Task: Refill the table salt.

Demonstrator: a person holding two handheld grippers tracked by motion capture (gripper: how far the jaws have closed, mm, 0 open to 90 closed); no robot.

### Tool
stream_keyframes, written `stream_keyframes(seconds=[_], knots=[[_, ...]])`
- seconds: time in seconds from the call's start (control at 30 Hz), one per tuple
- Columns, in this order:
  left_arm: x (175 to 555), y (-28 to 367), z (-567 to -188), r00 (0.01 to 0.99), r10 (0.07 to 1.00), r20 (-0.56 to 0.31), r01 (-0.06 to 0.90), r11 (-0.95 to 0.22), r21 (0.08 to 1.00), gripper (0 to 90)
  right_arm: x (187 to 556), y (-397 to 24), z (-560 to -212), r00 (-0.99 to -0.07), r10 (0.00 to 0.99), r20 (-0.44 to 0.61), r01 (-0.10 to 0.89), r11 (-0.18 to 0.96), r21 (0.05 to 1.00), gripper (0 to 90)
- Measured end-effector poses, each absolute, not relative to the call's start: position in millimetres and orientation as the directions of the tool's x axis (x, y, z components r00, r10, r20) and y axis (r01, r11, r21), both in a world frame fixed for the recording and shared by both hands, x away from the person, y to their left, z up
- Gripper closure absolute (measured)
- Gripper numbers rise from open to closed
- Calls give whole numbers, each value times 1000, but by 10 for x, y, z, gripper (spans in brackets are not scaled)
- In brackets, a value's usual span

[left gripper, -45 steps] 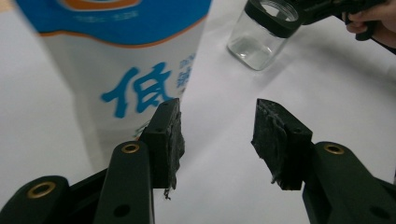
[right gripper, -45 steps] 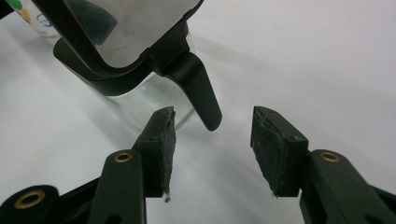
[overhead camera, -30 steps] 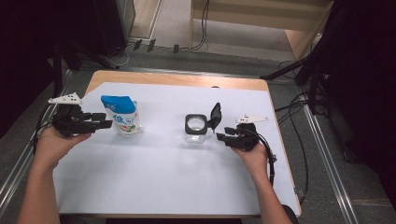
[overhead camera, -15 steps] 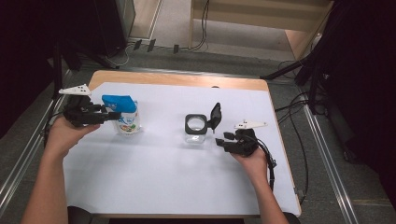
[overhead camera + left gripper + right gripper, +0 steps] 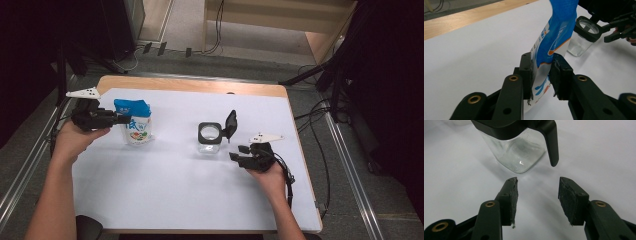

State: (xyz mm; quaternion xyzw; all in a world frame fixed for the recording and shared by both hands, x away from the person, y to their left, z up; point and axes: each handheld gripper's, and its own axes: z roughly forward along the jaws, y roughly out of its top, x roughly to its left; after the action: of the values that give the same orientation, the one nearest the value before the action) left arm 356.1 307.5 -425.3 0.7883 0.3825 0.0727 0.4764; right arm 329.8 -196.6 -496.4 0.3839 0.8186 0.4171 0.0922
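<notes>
Upright blue-white pouch [image 5: 134,123] beside open jar [image 5: 209,138]

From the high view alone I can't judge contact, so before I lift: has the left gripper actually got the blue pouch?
Observer: Yes. The left gripper view shows both pads of the left gripper pressing the pouch at its lower edge.
Operator: And the right gripper, anything in it?
Observer: No. In the right gripper view the right gripper has its jaws apart with bare table between them.
Operator: Is it touching the jar?
Observer: No. The glass jar stands just beyond the tips, its black lid flipped open.
</notes>
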Motion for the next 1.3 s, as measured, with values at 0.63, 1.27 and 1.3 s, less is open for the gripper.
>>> stream_keyframes(seconds=[0.63,1.27,1.3], knots=[[3511,2931,-4154,693,671,-264,550,-255,795,900,3251,-1872,-4926,-726,664,177,522,366,770,526],[3362,2464,-3808,728,624,-284,546,-277,790,900,3078,-1433,-4868,-817,555,154,437,423,794,538],[3361,2439,-3795,733,620,-281,544,-285,789,900,3074,-1407,-4864,-822,547,158,434,422,796,539]])
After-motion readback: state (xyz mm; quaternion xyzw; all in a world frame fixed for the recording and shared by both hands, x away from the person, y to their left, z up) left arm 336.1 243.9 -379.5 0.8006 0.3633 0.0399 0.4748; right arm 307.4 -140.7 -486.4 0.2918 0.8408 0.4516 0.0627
